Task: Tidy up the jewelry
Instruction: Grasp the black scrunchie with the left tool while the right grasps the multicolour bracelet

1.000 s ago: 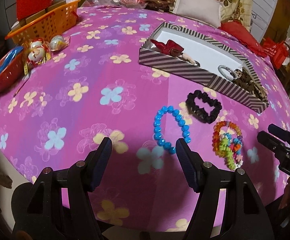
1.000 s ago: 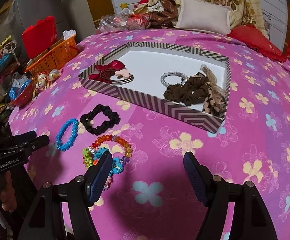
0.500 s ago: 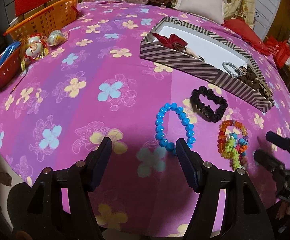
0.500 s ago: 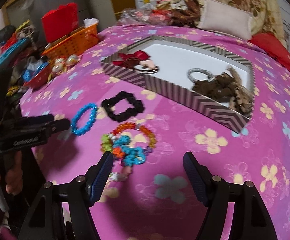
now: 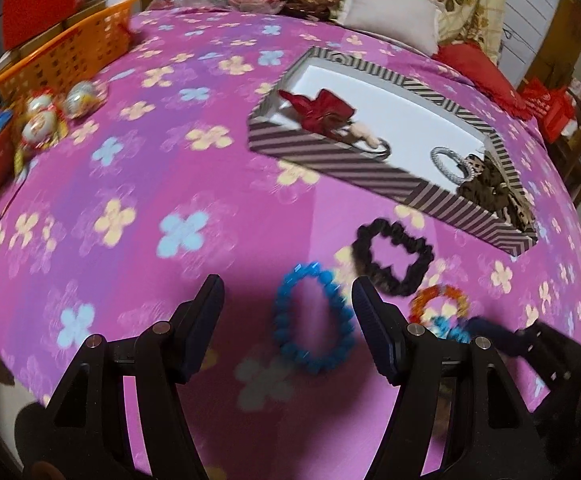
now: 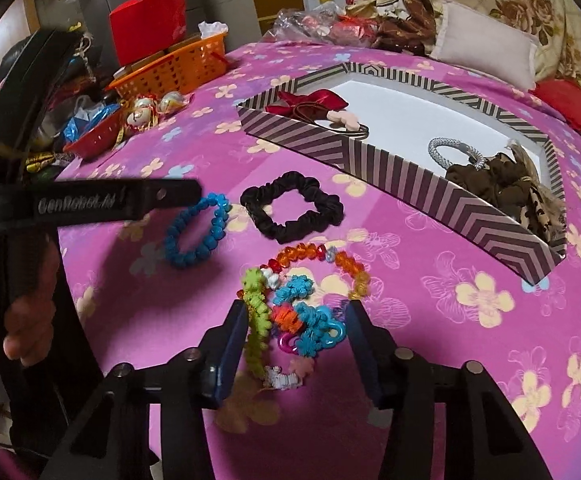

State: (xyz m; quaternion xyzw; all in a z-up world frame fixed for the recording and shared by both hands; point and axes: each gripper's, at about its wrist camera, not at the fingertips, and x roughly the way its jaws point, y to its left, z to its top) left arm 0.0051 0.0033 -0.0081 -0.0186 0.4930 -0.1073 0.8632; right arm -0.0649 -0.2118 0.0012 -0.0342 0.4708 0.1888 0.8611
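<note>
The right gripper [image 6: 296,340] is closing its jaws around a tangle of bright hair ties [image 6: 290,316] lying on the pink floral cloth [image 6: 430,320]; the green coil at the tangle's left edge lies against the left pad, the right pad is just short of the blue loops, and the pads are not yet pressing, so nothing is gripped. An orange bead bracelet [image 6: 330,260] curves over the far side of the tangle, touching it.

The left gripper [image 5: 288,328] hangs with jaws spread wide and empty above the cloth, and a blue bead bracelet [image 5: 310,320] lies on the cloth between the two pads, nearer the right one. In the right wrist view that gripper's black arm reaches in from the left, its tip over the blue bracelet's upper edge, and the person's hand [image 6: 26,320] grips its handle.

Just beyond the two bracelets lies a black scrunchie [image 6: 292,206], apart from both. Farther back stands a striped tray [image 6: 470,216] with a white floor. It holds a red bow [image 6: 314,100] and thin bands with a pale pink flower in its left end, and a silver band [image 6: 450,152] beside brown scrunchies [image 6: 502,184] in its right end.

At the cloth's far left sit an orange basket [image 6: 178,68], a red basket [image 6: 94,140] and some round ornaments [image 6: 146,112]. A pale pillow [image 6: 486,48] lies behind the tray.
</note>
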